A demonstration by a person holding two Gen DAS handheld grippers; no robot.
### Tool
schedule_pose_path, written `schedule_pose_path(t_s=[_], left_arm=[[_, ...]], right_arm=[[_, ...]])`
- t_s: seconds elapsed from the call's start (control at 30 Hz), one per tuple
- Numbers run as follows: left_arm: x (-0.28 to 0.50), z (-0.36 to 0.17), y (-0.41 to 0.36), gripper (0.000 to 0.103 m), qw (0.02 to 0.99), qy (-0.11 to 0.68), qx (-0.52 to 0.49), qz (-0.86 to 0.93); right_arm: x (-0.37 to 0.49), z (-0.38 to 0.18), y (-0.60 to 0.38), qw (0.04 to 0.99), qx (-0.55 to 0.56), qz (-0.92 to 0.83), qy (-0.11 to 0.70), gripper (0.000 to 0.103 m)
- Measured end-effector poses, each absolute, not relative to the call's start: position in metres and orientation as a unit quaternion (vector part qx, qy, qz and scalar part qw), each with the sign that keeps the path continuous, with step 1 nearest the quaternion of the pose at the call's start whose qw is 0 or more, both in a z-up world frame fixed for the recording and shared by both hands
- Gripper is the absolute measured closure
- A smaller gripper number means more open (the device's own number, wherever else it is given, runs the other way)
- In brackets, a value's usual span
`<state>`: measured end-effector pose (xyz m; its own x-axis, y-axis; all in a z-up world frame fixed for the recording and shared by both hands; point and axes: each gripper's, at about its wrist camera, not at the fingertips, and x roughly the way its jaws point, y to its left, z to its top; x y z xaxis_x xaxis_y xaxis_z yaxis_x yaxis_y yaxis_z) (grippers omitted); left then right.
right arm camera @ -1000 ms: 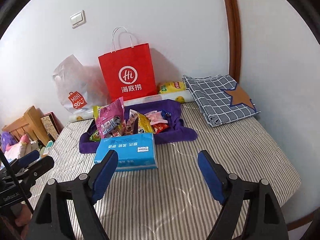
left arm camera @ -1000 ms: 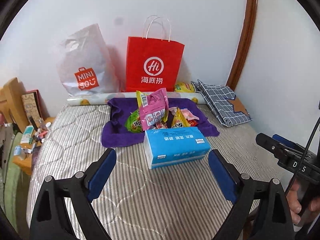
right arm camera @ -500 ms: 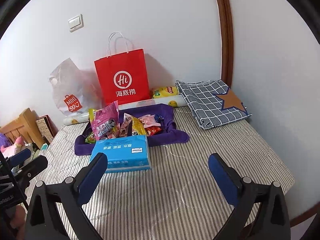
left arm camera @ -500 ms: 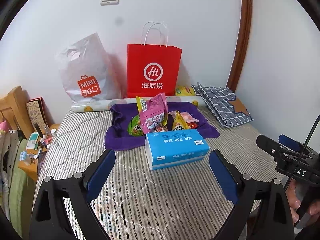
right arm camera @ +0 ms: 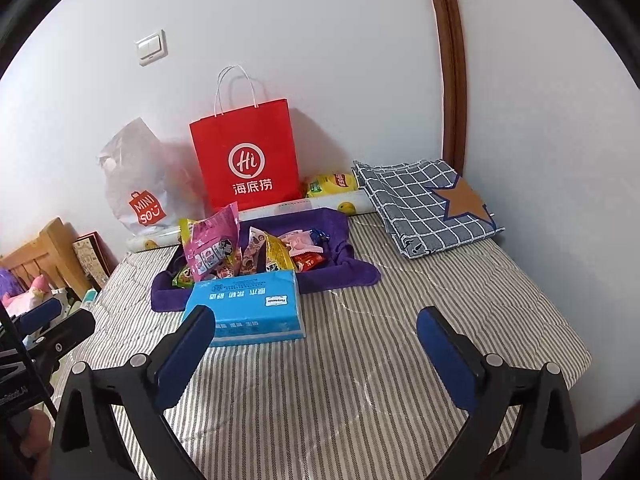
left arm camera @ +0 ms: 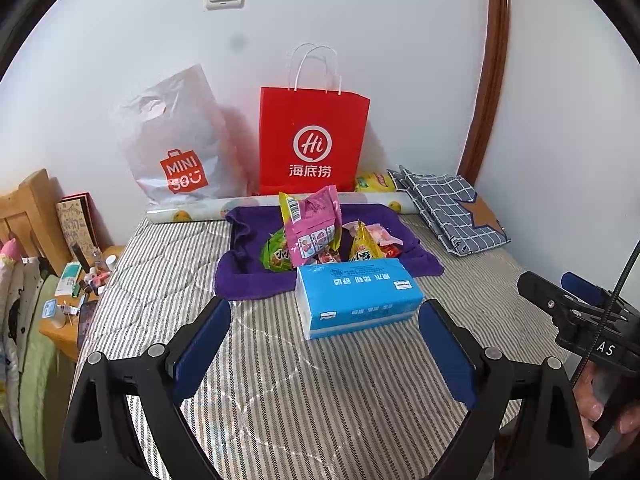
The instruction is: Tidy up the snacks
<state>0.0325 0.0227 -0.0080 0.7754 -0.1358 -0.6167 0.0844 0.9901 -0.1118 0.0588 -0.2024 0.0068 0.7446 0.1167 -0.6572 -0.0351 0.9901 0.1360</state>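
Even, soft indoor light; sharp focus; strong fisheye curvature, dark vignetted corners.

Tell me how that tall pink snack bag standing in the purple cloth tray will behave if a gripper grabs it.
The tall pink snack bag looks like thin crinkled film, so it will probably crumple rather than stay stiff. It stands propped among other packets in the purple cloth tray, so it may flop over when nudged. It is likely light for its size and somewhat slippery.

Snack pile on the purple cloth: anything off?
The snacks lie in a loose heap on the purple cloth, unsorted. A blue tissue pack, no snack, sits against the cloth's front edge. Nothing is spilled or torn.
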Motion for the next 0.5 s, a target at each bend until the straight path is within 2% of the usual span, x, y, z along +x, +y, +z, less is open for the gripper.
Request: schedule_pose_path(t_s=[0.5], left_arm=[[0.0310,-0.0053,0.0234,0.009,0.942,0.327,-0.035,-0.061]], right_arm=[[0.0530,0.0118,-0.2010,0.936,0.053,0.041,0.346,0.001]])
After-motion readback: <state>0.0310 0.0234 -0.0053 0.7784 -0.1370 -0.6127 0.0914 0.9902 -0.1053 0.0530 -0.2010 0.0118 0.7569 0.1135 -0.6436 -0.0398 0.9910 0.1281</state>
